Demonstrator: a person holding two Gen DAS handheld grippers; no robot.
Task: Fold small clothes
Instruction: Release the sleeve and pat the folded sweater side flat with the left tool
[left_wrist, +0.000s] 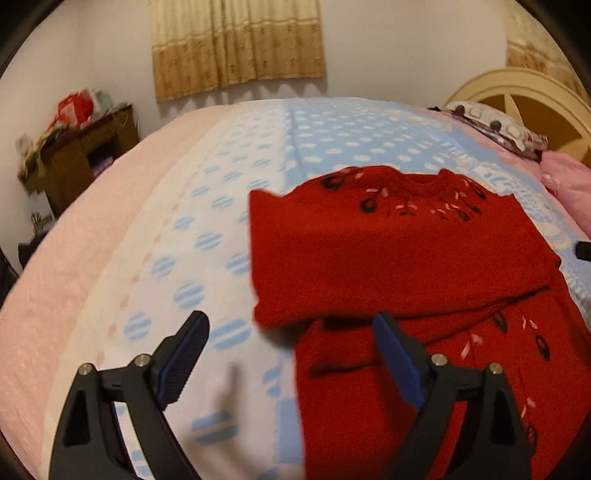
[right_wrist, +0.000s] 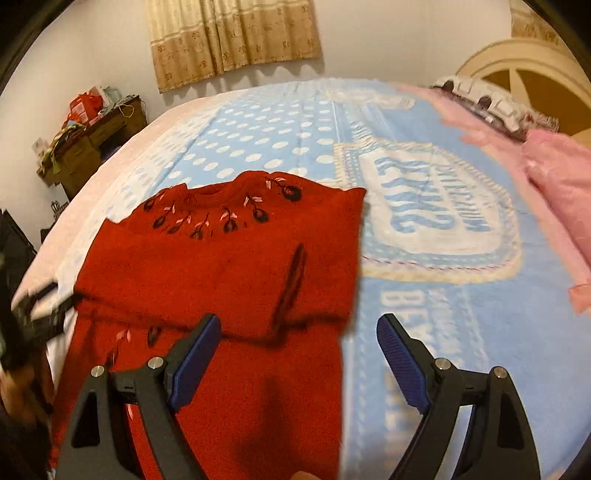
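On bed, red sweater (left_wrist: 402, 254); right view, lettering (right_wrist: 439, 199)

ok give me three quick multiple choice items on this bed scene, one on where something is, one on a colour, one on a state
1. Where does the sweater lie?
A. on the blue dotted blanket
B. on the wooden desk
C. on the floor

2. What colour is the sweater?
A. pink
B. red
C. blue

3. How does the left gripper stand?
A. shut on the sweater
B. shut on the blanket
C. open, holding nothing

Answers: 1 A, both views show it spread on the blanket. 2 B, the knit is red with dark embroidered flowers. 3 C, its blue pads stand wide apart with no cloth pinched.
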